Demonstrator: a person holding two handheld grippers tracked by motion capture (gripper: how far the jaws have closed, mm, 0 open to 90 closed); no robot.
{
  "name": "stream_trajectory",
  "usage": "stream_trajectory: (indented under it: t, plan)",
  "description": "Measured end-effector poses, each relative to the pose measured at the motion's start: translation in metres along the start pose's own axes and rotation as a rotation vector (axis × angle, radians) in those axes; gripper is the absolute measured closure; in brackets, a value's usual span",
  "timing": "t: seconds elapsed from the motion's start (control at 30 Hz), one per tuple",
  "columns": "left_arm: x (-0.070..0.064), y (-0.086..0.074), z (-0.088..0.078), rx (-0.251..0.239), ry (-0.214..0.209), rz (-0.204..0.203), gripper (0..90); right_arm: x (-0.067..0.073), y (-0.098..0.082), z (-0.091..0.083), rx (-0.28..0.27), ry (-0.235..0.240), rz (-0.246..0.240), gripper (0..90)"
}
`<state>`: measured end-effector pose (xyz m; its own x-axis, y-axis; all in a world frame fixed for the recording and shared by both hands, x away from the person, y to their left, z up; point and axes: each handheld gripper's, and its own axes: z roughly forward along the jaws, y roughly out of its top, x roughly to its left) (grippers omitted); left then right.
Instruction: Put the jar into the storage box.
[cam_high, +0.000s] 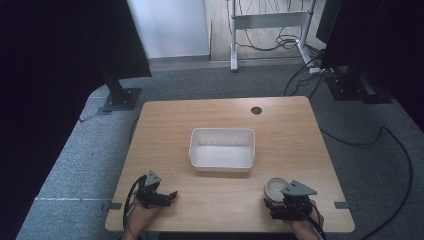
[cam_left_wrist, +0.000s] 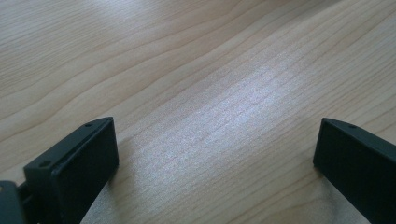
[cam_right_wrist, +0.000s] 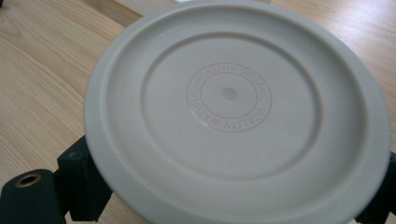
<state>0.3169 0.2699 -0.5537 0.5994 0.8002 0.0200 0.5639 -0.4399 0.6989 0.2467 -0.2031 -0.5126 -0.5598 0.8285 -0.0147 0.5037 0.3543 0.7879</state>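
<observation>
Right tongs (cam_high: 278, 196) sit at the near right corner of the desk, and in the right gripper view a round off-white plastic lid (cam_right_wrist: 236, 109) with raised rings and a stamped circle of lettering sits right between the two black jaws, one jaw showing at each lower edge of the disc. Jaws look pressed against its rim on both sides, so that's a clamp on the lid. From the high view the lid (cam_high: 275, 188) is just ahead of the grey three-cornered plate, low over the light wood-grain desk (cam_high: 290, 130); whether it touches the surface I can't tell.

Over to the left tongs (cam_high: 172, 194), near the front left corner, pointing towards the right: the left gripper view has the jaws spread wide apart, bare wood between them, nothing gripped.

Further out, a white rectangular plastic tub (cam_high: 222, 149) stands in the middle of the desk, open side up, well apart from both tongs. Beyond it a small dark round hole (cam_high: 256, 110) marks the far edge. Grey carpet (cam_high: 75, 155) surrounds the desk, with black cables (cam_high: 395, 150) trailing on the right
</observation>
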Motion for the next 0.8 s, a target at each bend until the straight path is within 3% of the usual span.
stream_trajectory:
  t: [0.8]
  plan:
    - [0.000, 0.000, 0.000, 0.000, 0.000, 0.000, 0.0, 0.019, 0.028, 0.022, -0.005, 0.046, -0.039, 9.2]
